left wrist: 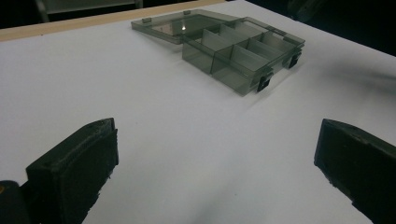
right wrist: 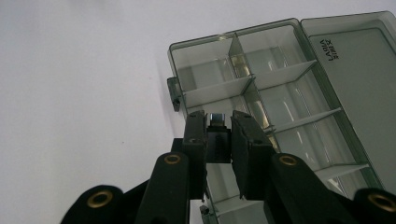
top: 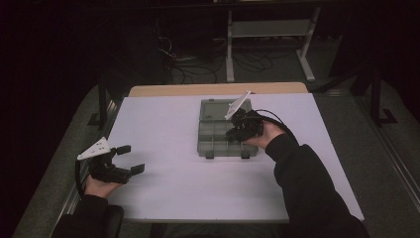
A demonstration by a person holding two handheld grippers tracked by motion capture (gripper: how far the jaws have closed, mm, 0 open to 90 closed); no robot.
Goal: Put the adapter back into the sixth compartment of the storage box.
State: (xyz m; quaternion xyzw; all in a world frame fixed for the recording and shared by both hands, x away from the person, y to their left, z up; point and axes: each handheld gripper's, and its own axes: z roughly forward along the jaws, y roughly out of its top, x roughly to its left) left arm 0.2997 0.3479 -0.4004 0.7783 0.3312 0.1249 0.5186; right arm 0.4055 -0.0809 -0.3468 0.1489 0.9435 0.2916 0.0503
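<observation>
**A dim lab or workshop test station**

The place looks like a lab or workshop rather than a home. A plain white table (top: 163, 193) stands on grey carpet, with a wooden bench edge (top: 218, 89) just beyond its far side. Farther off, loose cables (top: 188, 67) lie tangled on the floor beside the white metal legs of a frame (top: 230, 49). The surroundings are dark.
</observation>
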